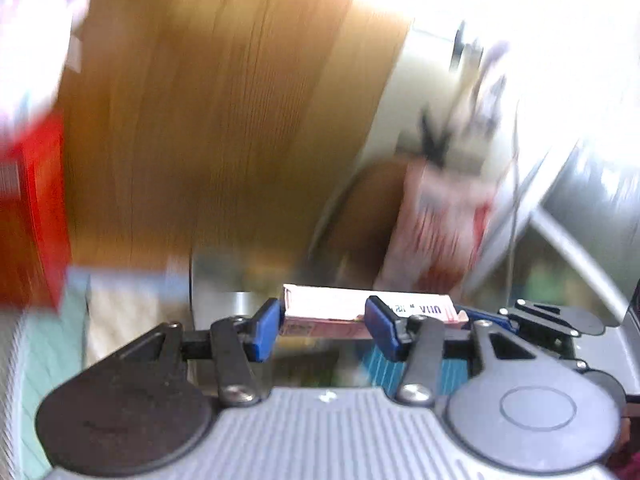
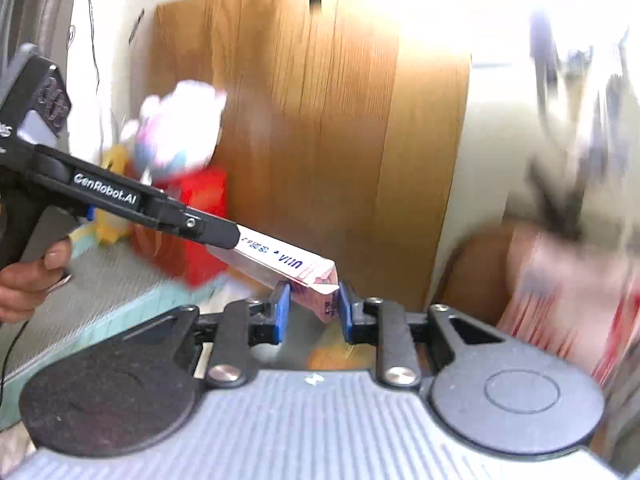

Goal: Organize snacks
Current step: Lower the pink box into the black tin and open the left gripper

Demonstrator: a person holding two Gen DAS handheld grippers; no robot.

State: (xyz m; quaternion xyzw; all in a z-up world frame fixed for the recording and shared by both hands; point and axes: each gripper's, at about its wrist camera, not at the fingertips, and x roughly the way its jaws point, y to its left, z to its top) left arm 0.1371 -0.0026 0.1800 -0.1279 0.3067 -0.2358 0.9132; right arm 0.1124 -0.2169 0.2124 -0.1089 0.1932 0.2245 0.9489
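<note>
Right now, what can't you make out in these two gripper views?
- Left wrist: red box blurred, cut by left edge.
- Both views: pink carton print too small; both hand-held grippers cover parts.
- Right wrist: white-pink packet blurred, unidentifiable.
- Under grippers: hidden by bodies.

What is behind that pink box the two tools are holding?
Behind the pink box stands a wooden panel, with a red package to its left. Blur hides finer detail.
</note>
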